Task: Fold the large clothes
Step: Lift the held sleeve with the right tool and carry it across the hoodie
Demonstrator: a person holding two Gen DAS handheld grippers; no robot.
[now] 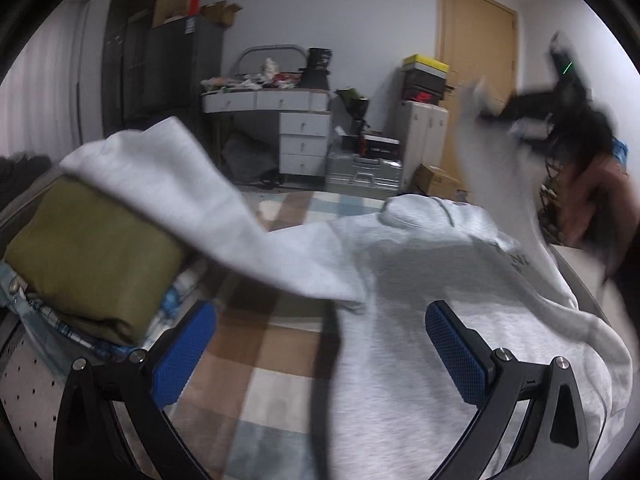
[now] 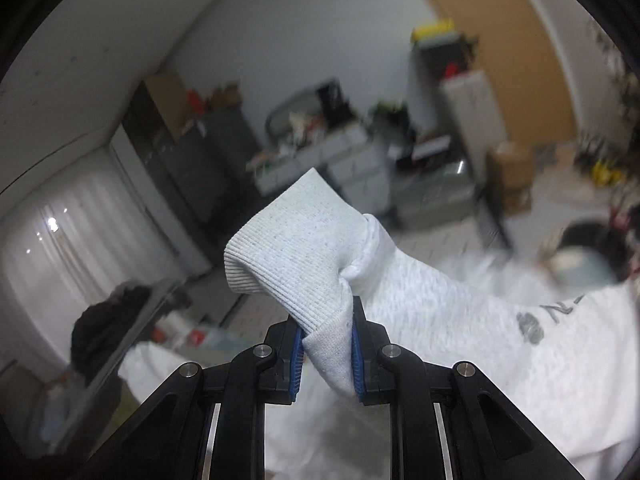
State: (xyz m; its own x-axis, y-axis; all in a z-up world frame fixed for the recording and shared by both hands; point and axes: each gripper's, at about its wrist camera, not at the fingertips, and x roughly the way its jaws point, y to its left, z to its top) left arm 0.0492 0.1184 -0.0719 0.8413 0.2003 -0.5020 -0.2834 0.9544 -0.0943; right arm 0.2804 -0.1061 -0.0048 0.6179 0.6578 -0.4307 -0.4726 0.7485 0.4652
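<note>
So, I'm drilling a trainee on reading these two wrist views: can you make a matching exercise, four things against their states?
Things:
1. left gripper
2. right gripper
3. olive garment
4. wooden door

States:
A. folded, lying on a stack at the left
B. closed, in the far wall
C. jaws wide apart, nothing between the pads
D. clamped on the ribbed cuff of the grey sweatshirt

Pairs: 1-C, 2-D, 3-A, 4-B
</note>
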